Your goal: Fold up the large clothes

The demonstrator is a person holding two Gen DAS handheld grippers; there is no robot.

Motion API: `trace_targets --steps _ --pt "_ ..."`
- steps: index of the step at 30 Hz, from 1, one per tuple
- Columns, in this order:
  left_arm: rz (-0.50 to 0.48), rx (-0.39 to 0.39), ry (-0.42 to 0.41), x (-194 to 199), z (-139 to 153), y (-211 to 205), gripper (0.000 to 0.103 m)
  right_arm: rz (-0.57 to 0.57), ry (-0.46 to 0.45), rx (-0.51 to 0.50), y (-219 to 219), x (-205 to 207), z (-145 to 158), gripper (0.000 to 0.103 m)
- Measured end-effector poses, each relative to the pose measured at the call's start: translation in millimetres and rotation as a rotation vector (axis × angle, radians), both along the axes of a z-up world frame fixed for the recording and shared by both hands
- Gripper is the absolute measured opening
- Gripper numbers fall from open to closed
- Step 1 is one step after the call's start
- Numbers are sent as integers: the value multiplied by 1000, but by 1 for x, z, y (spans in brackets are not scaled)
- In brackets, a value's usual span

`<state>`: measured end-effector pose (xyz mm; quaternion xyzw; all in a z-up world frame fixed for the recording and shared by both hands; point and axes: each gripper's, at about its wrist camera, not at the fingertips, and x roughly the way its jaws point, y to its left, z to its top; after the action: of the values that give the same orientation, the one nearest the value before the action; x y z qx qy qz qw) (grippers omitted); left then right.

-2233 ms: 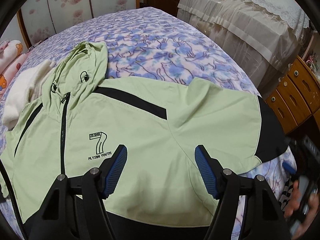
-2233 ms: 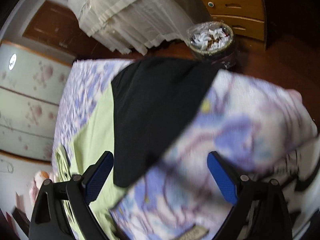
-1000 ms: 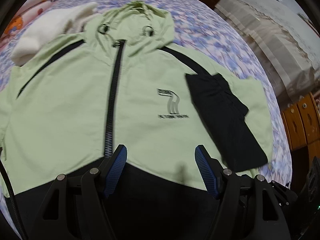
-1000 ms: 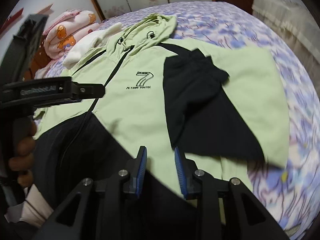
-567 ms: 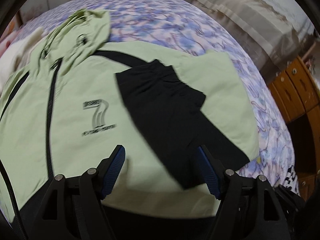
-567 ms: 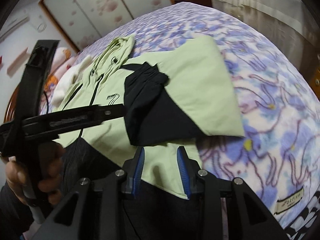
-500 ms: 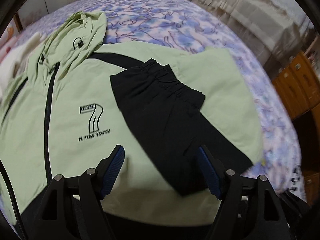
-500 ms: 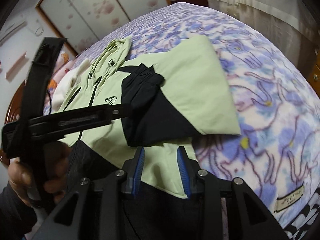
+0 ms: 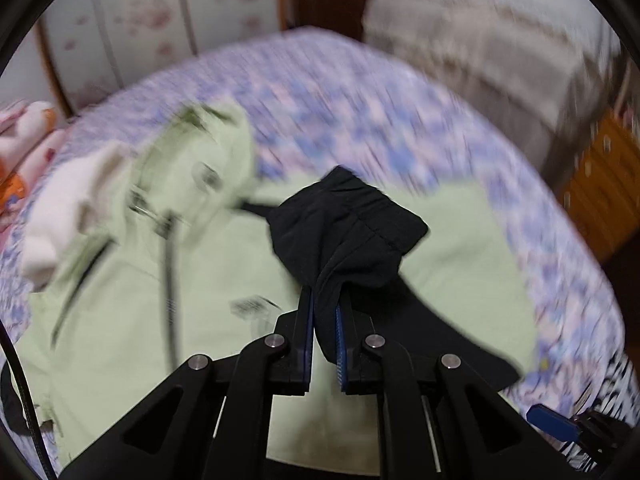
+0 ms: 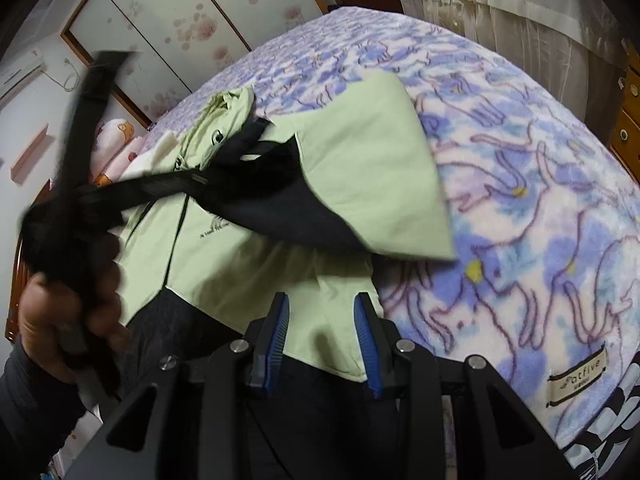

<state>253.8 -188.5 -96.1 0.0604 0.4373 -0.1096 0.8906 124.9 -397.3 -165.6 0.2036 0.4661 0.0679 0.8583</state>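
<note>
2 grippers: left gripper (image 9: 324,312) pinches bunched black cuff (image 9: 348,224); right gripper (image 10: 323,320) parted over jacket (image 10: 240,272).

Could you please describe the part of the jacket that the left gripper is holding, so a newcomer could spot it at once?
On the purple floral bedspread lies a light green hooded jacket. Its sleeve is folded across the chest, ending in a black cuff, clamped in the left gripper. It is the only bunched, lifted black fabric; the jacket's other black areas lie flat.
</note>
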Motion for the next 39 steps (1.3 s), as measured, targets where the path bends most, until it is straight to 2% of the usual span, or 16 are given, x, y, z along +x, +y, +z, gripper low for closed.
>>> trace_targets --steps 3,5,6,7,8,9,12,15,18,22,27,29,32,33,37,39 --pt "98 -47 -76 -9 20 57 8 3 -19 -7 3 -1 7 34" --pt "174 -68 -54 -16 11 99 17 10 -17 -12 6 -1 8 34" --pt "204 -84 -15 -20 0 118 41 14 -11 -13 8 -1 7 34" --pt "232 -104 44 -24 -15 138 71 19 -3 -10 10 -1 5 34" --pt "258 -128 97 -28 -30 155 78 24 7 -4 12 0 2 34" --pt "285 -146 140 -32 -43 169 79 31 18 -2 15 0 0 34" --pt "347 -238 264 -45 -77 210 79 54 43 -20 22 2 -5 34" --pt "381 -341 285 -46 -88 235 79 71 52 -43 28 3 -4 34" --pt "379 -386 296 -36 -93 249 79 78 57 -55 31 4 -3 34" --pt "387 -371 307 -13 -100 259 79 73 70 -72 27 15 -3 35" --pt "351 -330 336 16 -110 260 79 9 54 -73 6 48 3 59" --pt "320 -316 332 23 -110 257 79 -17 56 -67 -4 70 2 60" --pt "279 -296 324 34 -108 246 68 -43 80 -40 -15 113 -6 60" --pt "273 -280 317 38 -106 242 61 -50 95 -35 -17 129 -12 60" --pt "238 -267 310 51 -99 235 18 -74 152 -51 -17 183 -38 60" --pt "235 -280 289 56 -92 234 11 -85 171 -32 -17 198 -49 59"
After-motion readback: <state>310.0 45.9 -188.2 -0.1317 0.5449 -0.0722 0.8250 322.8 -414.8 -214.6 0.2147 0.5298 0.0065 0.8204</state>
